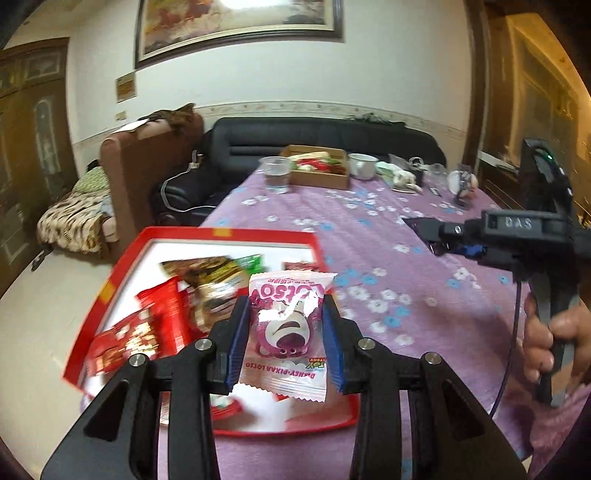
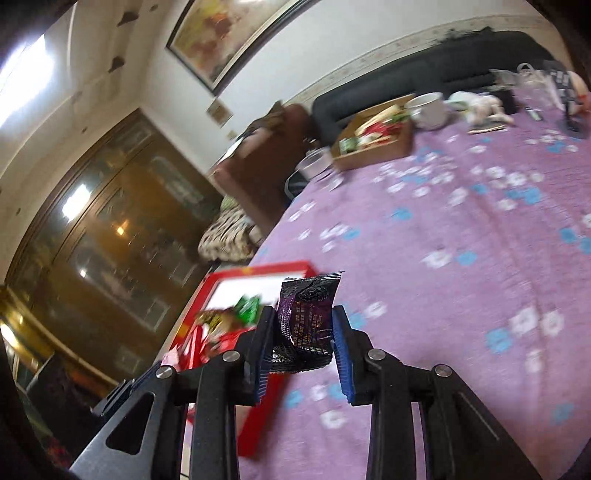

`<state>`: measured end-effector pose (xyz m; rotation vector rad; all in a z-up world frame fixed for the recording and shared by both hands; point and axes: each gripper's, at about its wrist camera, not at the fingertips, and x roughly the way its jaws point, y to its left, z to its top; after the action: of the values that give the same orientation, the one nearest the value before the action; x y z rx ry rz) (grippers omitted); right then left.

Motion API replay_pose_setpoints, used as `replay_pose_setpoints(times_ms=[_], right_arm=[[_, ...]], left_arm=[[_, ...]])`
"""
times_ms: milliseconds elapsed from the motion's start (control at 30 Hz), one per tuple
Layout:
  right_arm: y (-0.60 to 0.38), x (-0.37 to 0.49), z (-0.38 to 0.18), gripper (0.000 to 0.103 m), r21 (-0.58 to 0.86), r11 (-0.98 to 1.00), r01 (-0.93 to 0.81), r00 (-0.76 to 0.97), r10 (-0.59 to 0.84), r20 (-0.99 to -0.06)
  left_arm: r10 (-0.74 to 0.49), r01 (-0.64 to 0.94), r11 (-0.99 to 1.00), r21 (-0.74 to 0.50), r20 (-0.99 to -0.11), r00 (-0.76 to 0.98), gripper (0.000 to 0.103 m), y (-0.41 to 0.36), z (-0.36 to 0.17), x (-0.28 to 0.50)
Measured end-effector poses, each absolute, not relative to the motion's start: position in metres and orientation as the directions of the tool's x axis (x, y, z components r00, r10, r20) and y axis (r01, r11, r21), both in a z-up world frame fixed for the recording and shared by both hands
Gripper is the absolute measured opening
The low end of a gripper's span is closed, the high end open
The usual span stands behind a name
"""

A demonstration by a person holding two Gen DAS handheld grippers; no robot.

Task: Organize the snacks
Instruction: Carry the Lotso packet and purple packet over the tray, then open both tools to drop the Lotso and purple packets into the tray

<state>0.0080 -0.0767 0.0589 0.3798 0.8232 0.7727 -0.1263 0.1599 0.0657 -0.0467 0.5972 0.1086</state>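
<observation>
I see bare purple tablecloth (image 1: 388,258) between the red tray (image 1: 122,266) and the far clutter; a gripper could pass there. The tray's near-left part is crowded with red snack packets (image 1: 147,325); its white far section is open. The cardboard box (image 1: 319,173), plastic cup (image 1: 276,173) and white mug (image 1: 362,165) line the far edge.

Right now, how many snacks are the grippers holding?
2: a pink Lotso packet in the left gripper over the red tray, a purple packet in the right gripper.

White wall (image 1: 258,85), framed painting (image 1: 240,26), black sofa (image 1: 325,142), wooden cabinet (image 2: 110,221).
</observation>
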Motion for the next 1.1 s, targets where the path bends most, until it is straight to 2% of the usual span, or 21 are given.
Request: replay_pose_setpoints(times_ms=[367, 967, 1067, 1100], right_arm=[[0.008, -0.033, 0.045, 0.030, 0.537, 0.614, -0.579, 0.344, 0.781, -0.522], [0.074, 0.008, 0.029, 0.033, 0.526, 0.579, -0.623, 0.288, 0.795, -0.534], [0.077, 0.011, 0.025, 0.033, 0.512, 0.576, -0.637, 0.275, 0.791, -0.547], [0.074, 0.011, 0.025, 0.034, 0.523, 0.570, -0.634, 0.272, 0.797, -0.539]], left_arm=[[0.173, -0.218, 0.976, -0.007, -0.585, 0.792, 0.035, 0.193, 0.051, -0.135], [0.278, -0.308, 0.949, 0.067, -0.636, 0.720, 0.035, 0.235, 0.036, -0.065], [0.270, -0.301, 0.951, 0.064, -0.645, 0.714, 0.039, 0.233, 0.031, -0.058], [0.283, -0.313, 0.947, 0.071, -0.646, 0.709, 0.046, 0.231, 0.029, -0.057]])
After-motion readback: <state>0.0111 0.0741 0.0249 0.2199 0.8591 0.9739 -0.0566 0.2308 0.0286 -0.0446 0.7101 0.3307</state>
